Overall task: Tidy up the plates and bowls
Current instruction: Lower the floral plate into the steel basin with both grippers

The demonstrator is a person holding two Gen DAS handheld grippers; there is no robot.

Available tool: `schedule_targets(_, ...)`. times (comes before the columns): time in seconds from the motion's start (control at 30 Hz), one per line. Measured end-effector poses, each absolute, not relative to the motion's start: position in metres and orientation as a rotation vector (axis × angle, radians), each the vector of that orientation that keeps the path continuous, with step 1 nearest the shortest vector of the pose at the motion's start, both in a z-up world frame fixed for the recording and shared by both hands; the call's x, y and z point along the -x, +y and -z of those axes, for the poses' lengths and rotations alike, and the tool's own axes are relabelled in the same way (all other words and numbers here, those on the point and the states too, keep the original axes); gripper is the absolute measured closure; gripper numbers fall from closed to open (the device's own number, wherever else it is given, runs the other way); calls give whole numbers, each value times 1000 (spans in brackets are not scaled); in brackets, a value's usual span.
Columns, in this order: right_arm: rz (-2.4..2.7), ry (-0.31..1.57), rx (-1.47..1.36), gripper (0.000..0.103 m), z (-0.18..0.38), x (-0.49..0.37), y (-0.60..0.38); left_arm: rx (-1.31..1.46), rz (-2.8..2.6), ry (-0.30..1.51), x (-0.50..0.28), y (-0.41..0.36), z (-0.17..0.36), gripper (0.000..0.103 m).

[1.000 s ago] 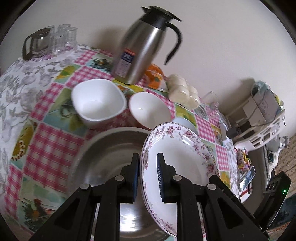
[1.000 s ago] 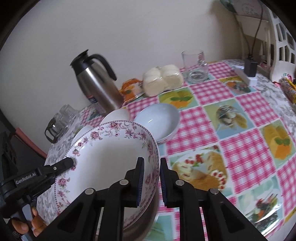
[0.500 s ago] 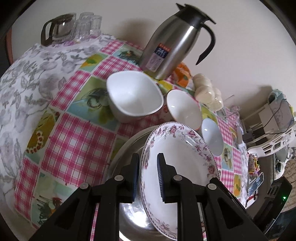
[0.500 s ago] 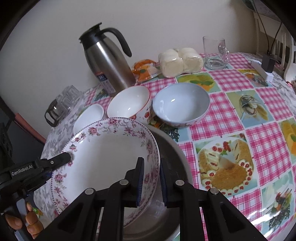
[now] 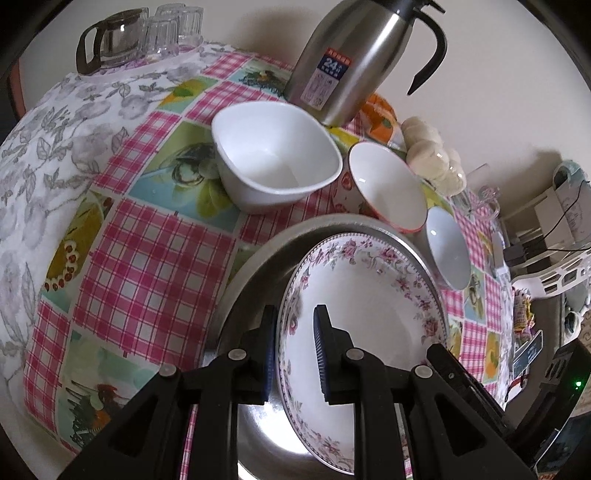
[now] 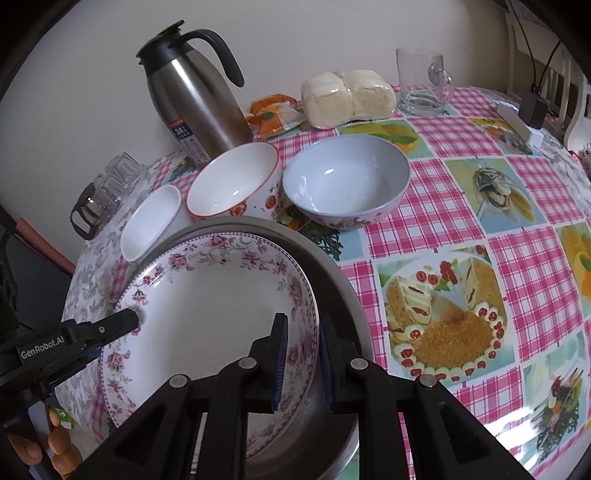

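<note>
A floral-rimmed deep plate [image 5: 369, 317] [image 6: 214, 306] rests inside a large steel basin [image 5: 251, 295] [image 6: 332, 295]. My left gripper [image 5: 295, 350] is shut on the plate's near rim. My right gripper [image 6: 301, 363] is shut on the opposite rim. The left gripper's fingertip [image 6: 125, 319] shows in the right wrist view. Behind the basin stand a square white bowl [image 5: 273, 151] [image 6: 151, 221], a red-rimmed white bowl [image 5: 384, 184] [image 6: 232, 181] and a pale blue bowl [image 5: 447, 247] [image 6: 347, 177].
A steel thermos jug [image 5: 351, 55] [image 6: 195, 96] stands at the back by the wall. A glass pot and tumblers [image 5: 129, 33] sit at the far left corner. Wrapped buns [image 6: 347, 96], an orange packet [image 6: 273, 114] and a glass mug [image 6: 421, 81] line the back.
Both grippers have lowered the floral plate into the steel basin; it now sits flatter. The bowls and thermos have not moved.
</note>
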State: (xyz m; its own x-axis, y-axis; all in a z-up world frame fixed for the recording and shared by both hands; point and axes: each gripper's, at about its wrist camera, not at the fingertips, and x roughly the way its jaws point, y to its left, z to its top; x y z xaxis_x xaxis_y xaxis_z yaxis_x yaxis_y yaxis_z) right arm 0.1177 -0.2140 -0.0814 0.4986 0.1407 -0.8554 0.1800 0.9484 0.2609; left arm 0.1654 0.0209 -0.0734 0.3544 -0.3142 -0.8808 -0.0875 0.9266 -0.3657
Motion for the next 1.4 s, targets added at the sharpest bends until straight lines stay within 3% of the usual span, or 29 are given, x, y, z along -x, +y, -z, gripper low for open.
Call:
schedule_targets(0.87,26,1114,-335,83,92,-119,-215,308,92,1311,-165,4,92,84)
schedule_targets(1.23,29,1118,-313,82,90,-119,-213,304,82,1313,-166,5,88,78)
schedule_targets(1.3,41,1110,-300,82,87,-118,-214,298,76,1302,-165,6,84,71)
schedule_targets(1.4,50,1097,-295,82,82,-117,-215,287,68,1282,-165,7,77,69)
